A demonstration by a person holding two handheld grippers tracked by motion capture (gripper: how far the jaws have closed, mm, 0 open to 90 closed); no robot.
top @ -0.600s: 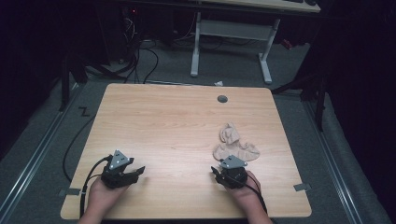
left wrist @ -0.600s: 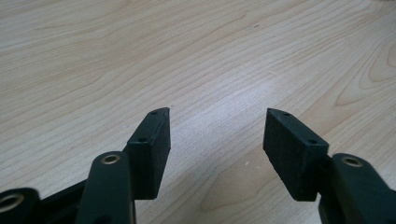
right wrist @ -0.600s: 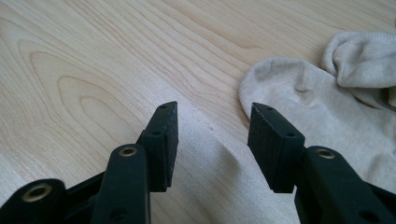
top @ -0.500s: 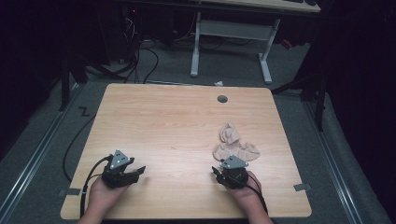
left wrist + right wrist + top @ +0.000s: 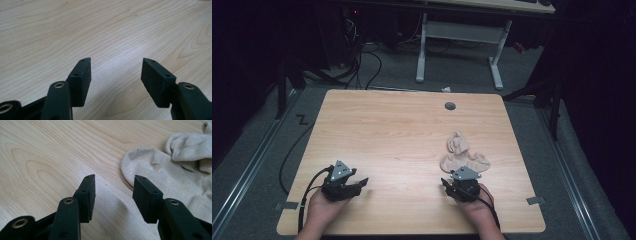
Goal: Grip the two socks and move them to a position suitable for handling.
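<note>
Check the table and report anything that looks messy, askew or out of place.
The beige socks lie in a crumpled, overlapping heap on the right half of the table, not flat or paired. The right gripper sits just short of them, jaws open and empty. The left gripper is open over bare wood. Nothing looks spilled or damaged.

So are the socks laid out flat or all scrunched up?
Scrunched up. The beige socks lie in a crumpled heap on the table, with folds and overlapping parts plain in the right gripper view.
</note>
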